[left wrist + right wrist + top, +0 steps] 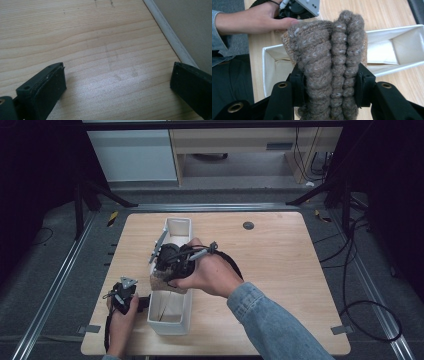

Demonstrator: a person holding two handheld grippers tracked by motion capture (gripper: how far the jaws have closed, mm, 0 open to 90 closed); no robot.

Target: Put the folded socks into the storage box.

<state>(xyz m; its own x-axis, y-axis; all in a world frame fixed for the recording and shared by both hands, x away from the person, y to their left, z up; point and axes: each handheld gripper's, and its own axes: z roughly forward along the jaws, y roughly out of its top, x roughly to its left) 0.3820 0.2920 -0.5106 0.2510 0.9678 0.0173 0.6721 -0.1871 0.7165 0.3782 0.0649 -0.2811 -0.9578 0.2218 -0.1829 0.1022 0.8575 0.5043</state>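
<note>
Overhead, knit bundle (329,62) above white bin (172,317)

Right hand-held gripper (329,92) clamped on a folded brown knit (329,57), jaws pressing both sides of the ribbed folds. Knit sits over a long white bin (397,47), open top, lying on the wooden worktop (374,12). Top left: a hand (254,21) in a denim sleeve holds the left hand-held gripper (305,6), just behind the knit.
</note>
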